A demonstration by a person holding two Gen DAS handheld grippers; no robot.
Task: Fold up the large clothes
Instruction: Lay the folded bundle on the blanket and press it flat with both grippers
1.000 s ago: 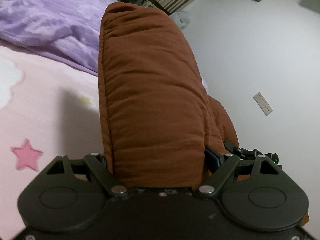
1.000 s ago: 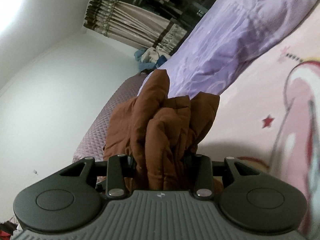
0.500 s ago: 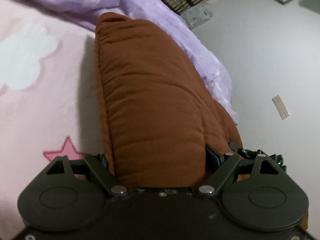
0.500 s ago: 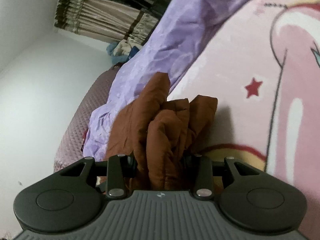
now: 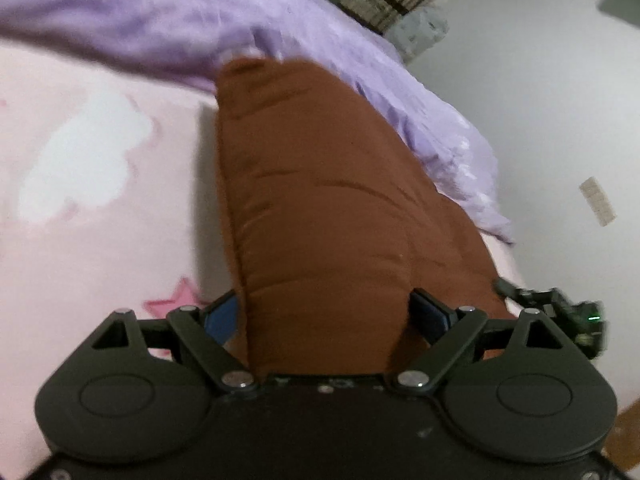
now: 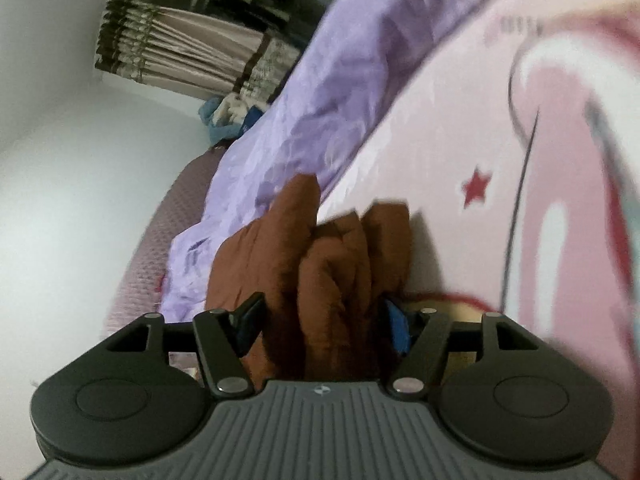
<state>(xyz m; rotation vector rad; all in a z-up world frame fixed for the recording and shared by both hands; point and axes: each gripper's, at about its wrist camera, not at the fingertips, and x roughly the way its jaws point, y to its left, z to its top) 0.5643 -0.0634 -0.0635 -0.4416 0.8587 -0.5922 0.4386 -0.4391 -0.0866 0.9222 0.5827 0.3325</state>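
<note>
A padded rust-brown garment [image 5: 320, 208] fills the middle of the left wrist view, standing up from between the fingers of my left gripper [image 5: 328, 312], which is shut on a thick fold of it. In the right wrist view the same brown garment [image 6: 320, 264] is bunched in several folds between the fingers of my right gripper [image 6: 324, 320], shut on it. The blue pads [image 6: 398, 326] press its sides. The garment hangs just above a pink printed bedsheet [image 6: 460, 128]. My right gripper also shows at the right edge of the left wrist view [image 5: 560, 304].
A crumpled purple duvet [image 5: 168, 28] lies along the far side of the bed, also in the right wrist view [image 6: 340, 92]. The pink sheet [image 5: 80, 208] carries star and cloud prints. White wall [image 5: 560, 100], curtains [image 6: 180, 56] and a mauve headboard [image 6: 160, 240] lie beyond.
Both grippers have tilted down toward the bed with the garment still held. The pink sheet fills more of each view and the garment sits lower, closer to the sheet.
</note>
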